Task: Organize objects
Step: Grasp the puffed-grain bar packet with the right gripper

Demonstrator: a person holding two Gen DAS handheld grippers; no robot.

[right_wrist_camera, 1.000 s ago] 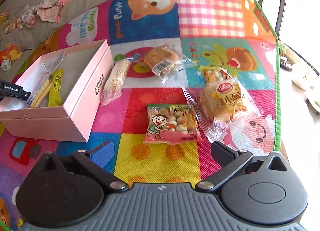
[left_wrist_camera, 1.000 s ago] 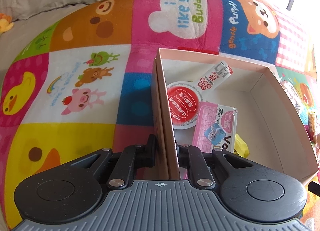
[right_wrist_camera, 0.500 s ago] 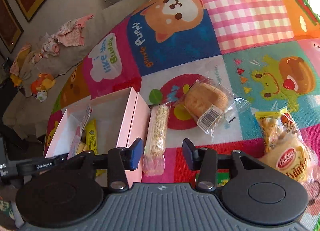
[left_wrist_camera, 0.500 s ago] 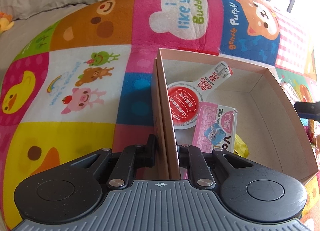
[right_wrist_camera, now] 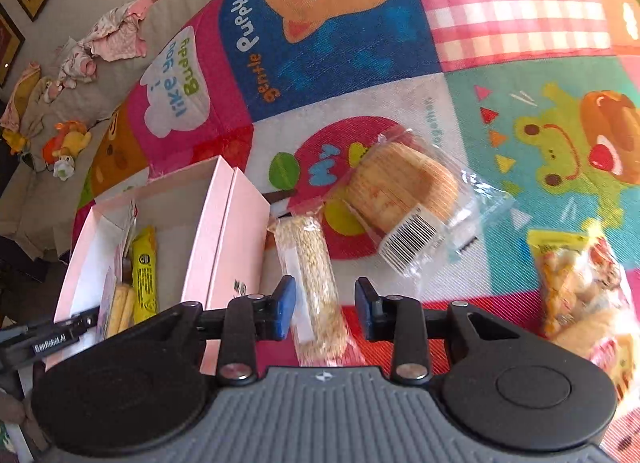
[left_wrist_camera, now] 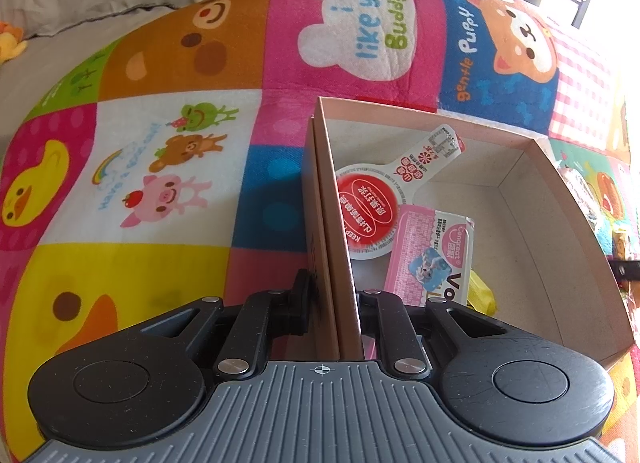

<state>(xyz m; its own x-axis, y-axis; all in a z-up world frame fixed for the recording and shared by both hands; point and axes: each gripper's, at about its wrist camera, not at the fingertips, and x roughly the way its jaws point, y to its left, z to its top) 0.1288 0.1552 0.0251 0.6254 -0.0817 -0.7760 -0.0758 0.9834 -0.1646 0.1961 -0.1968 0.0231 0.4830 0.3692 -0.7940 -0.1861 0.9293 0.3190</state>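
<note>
The left tool (left_wrist_camera: 334,303) is clamped on the pink box's (left_wrist_camera: 568,231) near wall. The right tool (right_wrist_camera: 325,309) is closing around the grain bar (right_wrist_camera: 314,287), pads not yet touching, just beside the box; open mat (right_wrist_camera: 520,23) at 12 o'clock.

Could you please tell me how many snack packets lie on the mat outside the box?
3: the grain bar beside the box, the barcoded bread packet beyond it, the snack bag at the right edge. More may be hidden.

Matt pink cardboard box (right_wrist_camera: 224,231) w/ raw brown inner walls, glossy clear plastic wrap on grain bar (right_wrist_camera: 316,295) at its 3 o'clock, soft printed cloth mat (left_wrist_camera: 160,191), matt black plastic gripper arms.
</note>
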